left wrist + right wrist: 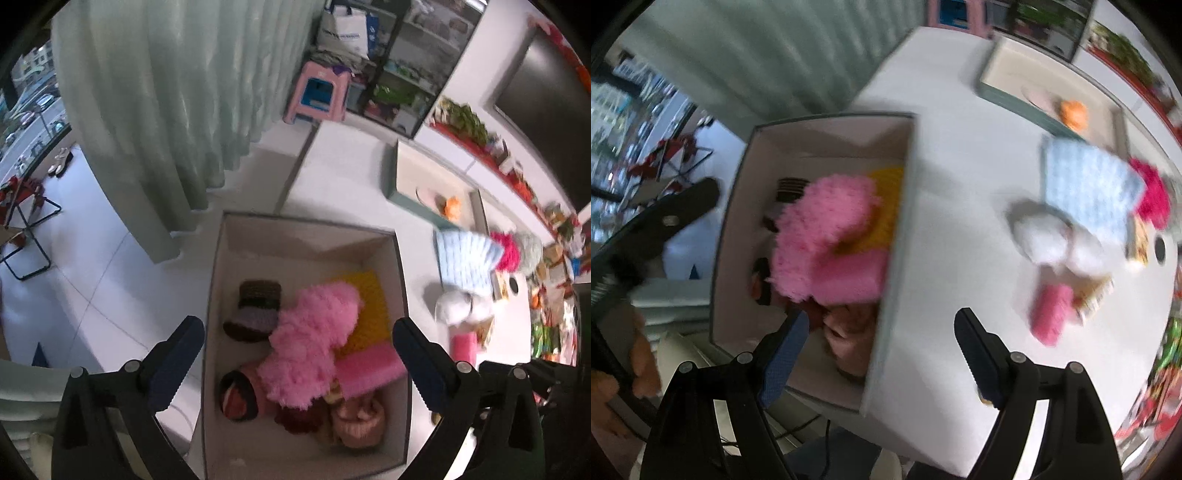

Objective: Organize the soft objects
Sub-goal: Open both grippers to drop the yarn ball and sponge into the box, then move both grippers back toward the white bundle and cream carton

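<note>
A white open box [400, 295] stands at the table's near left and holds several soft things: a fluffy pink plush [314, 339] on top, a yellow sponge [365, 306], a pink pad [369, 369] and dark knitted pieces [255, 306]. My left gripper [295, 358] is open and empty above the box. My right gripper [882, 350] is open and empty over the box's right wall [894, 258]. On the table lie a light blue cloth [1086, 184], a white plush [1045, 240], a magenta plush [1152, 195] and a pink roll [1052, 310].
A shallow green-edged tray [406, 195] with an orange soft toy [452, 206] sits at the table's far side. Green curtain [147, 110], pink stool [321, 92] and shelves stand behind. Cluttered items line the right edge [550, 321].
</note>
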